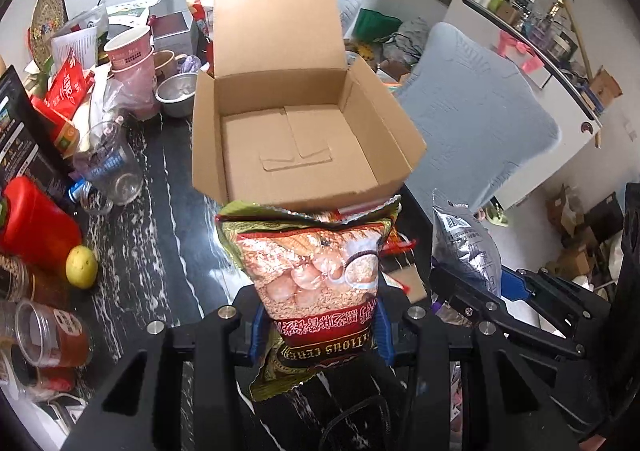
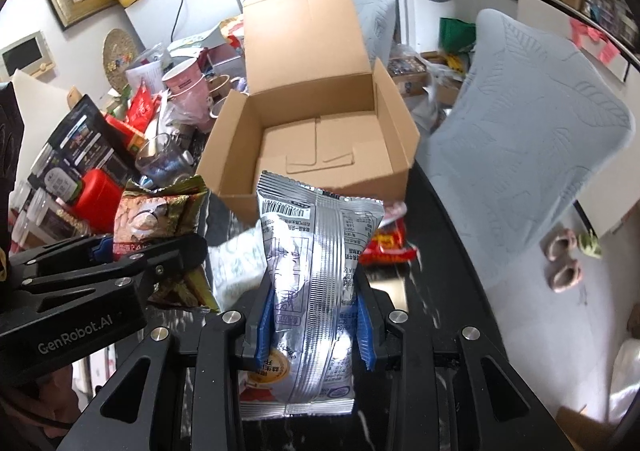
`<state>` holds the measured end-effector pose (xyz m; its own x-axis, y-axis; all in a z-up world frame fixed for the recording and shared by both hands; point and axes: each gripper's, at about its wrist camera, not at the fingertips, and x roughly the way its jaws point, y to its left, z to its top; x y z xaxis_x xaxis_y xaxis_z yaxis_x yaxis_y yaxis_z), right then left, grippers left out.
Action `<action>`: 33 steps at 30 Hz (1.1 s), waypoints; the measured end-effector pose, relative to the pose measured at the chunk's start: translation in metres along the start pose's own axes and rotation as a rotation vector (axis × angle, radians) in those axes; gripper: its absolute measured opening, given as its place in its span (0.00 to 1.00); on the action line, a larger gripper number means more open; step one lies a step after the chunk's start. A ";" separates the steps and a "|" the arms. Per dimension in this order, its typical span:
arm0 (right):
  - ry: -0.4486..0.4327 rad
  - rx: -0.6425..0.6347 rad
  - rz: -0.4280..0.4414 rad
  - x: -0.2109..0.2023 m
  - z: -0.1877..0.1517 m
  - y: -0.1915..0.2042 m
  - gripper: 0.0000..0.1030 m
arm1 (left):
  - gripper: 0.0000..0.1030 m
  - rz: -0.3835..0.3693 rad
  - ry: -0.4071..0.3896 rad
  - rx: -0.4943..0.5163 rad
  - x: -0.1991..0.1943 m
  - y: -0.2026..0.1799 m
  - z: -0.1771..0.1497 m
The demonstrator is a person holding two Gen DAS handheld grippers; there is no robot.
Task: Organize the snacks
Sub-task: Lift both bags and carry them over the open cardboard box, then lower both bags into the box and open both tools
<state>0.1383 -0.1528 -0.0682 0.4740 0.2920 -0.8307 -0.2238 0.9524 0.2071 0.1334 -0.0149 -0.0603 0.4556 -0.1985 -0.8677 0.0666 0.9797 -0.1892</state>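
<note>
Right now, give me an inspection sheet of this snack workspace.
Surface: dark marbled table, crowded at left.
Job's things: open cardboard box, empty; cereal bag; silver packet; red snack pack lying on table.
Clutter: lemon, glass mug, pink cups, metal bowl, jar.
Grippers: left gripper shut on cereal bag; right gripper shut on silver packet.
Cables: black cord on white appliance.
Surroundings: grey-covered chair, slippers.
</note>
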 end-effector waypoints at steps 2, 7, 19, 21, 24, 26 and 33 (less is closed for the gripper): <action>0.004 -0.003 0.007 0.006 0.008 -0.003 0.32 | 0.40 0.008 -0.004 -0.006 0.004 0.002 0.009; 0.008 -0.038 0.022 0.024 0.035 -0.006 0.32 | 0.40 0.022 -0.031 -0.018 0.016 0.011 0.036; -0.006 -0.110 0.038 0.073 0.104 -0.018 0.32 | 0.40 0.069 -0.063 -0.068 0.060 0.036 0.100; -0.003 -0.116 0.039 0.084 0.114 -0.021 0.32 | 0.40 0.084 -0.072 -0.070 0.067 0.038 0.109; -0.001 -0.118 0.042 0.098 0.127 -0.026 0.32 | 0.40 0.092 -0.072 -0.079 0.079 0.041 0.121; 0.002 -0.123 0.038 0.107 0.136 -0.029 0.32 | 0.40 0.095 -0.069 -0.083 0.089 0.044 0.128; 0.011 -0.125 0.044 0.138 0.161 -0.034 0.32 | 0.40 0.109 -0.049 -0.098 0.120 0.054 0.149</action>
<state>0.3484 -0.1311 -0.1067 0.4518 0.3319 -0.8281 -0.3493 0.9199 0.1782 0.3238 0.0188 -0.1066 0.4988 -0.0876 -0.8623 -0.0714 0.9873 -0.1416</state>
